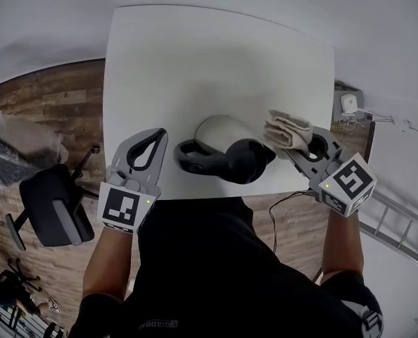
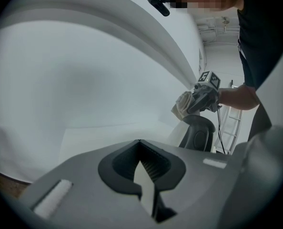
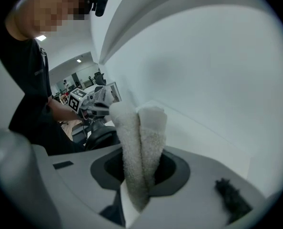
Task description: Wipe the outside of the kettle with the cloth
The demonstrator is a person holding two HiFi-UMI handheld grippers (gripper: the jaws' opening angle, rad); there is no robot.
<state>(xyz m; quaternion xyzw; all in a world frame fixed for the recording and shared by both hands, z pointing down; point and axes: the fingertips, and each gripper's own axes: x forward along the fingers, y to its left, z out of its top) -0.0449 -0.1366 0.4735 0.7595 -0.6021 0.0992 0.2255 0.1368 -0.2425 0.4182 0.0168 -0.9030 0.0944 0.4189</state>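
Note:
The kettle [image 1: 219, 134], pale-bodied with a black lid and handle [image 1: 226, 162], stands near the front edge of the white table [image 1: 216, 55]. My right gripper [image 1: 298, 146] is shut on a folded cream cloth [image 1: 288, 132], held just right of the kettle's top. In the right gripper view the cloth [image 3: 139, 137] stands up between the jaws. My left gripper [image 1: 158, 135] hovers to the left of the kettle, shut and holding nothing; its tips meet in the left gripper view [image 2: 140, 142], where the kettle's handle [image 2: 198, 132] and the cloth [image 2: 182, 106] show at the far right.
A black office chair [image 1: 54, 203] stands on the wooden floor left of the table. A cable [image 1: 279, 210] hangs below the table's front right. A white device [image 1: 348, 104] and a metal rail [image 1: 399, 224] lie to the right.

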